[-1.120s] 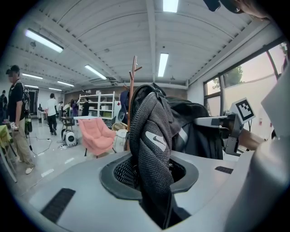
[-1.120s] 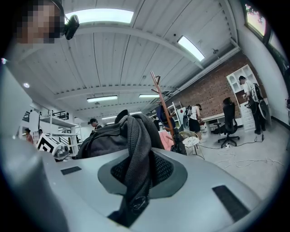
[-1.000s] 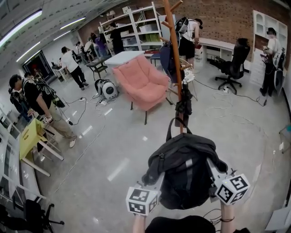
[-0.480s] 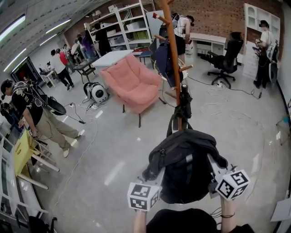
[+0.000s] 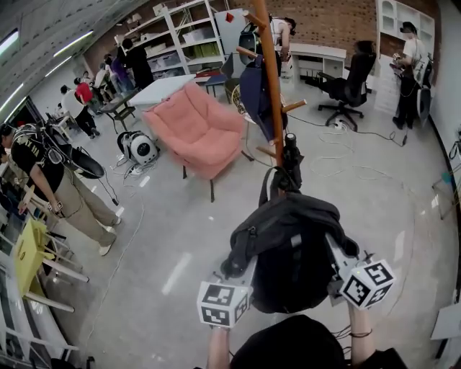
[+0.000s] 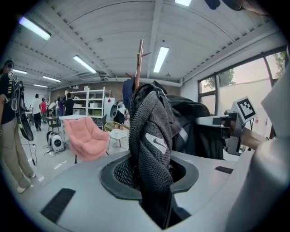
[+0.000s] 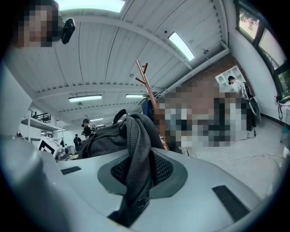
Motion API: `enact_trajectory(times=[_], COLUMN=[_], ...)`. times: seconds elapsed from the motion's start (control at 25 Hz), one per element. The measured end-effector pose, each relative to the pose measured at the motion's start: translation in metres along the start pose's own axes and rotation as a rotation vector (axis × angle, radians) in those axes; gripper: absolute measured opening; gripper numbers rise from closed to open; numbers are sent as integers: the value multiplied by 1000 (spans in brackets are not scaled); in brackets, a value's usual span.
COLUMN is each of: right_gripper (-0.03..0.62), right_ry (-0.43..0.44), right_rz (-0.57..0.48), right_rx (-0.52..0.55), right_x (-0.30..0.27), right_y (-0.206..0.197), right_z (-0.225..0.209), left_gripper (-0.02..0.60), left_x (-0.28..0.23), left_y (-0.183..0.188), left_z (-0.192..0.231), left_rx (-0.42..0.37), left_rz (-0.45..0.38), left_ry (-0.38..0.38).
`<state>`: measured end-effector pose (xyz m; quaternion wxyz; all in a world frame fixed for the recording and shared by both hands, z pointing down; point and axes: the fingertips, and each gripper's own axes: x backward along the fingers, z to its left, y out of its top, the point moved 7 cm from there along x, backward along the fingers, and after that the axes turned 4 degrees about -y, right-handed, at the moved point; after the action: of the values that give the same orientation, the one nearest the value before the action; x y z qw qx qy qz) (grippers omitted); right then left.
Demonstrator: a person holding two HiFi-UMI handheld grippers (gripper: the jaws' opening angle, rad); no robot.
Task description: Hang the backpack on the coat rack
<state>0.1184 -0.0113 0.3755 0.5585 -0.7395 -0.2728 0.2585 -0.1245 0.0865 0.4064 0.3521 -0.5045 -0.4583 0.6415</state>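
Backpack [image 5: 292, 252], clamped on either side by the left hand-held gripper [image 6: 152, 174] and right hand-held gripper [image 7: 136, 174] and held aloft, has been carried closer to the coat rack [image 5: 272, 94] just beyond it, so hooking it on looks near.

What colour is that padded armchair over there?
Pink. The soft pink padded armchair shows best in the head view.

Place: large open lab hall, staged with home and office furniture
Walls: brick wall [image 5: 331, 21], white shelves [image 5: 180, 32]
Furniture: pink armchair [image 5: 196, 130], office chair [image 5: 349, 83], white table [image 5: 169, 88]
Floor: polished grey floor [image 5: 166, 238], loose cables [image 5: 338, 155]
Ceiling: ribbed, strip lights [image 6: 161, 59]
People: several standing about
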Motion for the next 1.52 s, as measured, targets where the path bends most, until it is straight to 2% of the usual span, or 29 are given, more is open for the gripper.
enact_trajectory(times=[0.32, 1.0, 1.52], right_gripper=[49, 50, 49], right_ry=[-28, -83, -118], right_rz=[27, 54, 72], right_rx=[-10, -70, -84], right_x=[-44, -146, -188], right_y=[1, 0, -3], right_z=[-13, -71, -88], left_gripper=[127, 127, 127], left_x=[-37, -151, -197], left_y=[8, 33, 41], left_z=[34, 103, 139], left_rx=[13, 17, 24], left_rz=[27, 95, 130], left_ry=[-22, -72, -97])
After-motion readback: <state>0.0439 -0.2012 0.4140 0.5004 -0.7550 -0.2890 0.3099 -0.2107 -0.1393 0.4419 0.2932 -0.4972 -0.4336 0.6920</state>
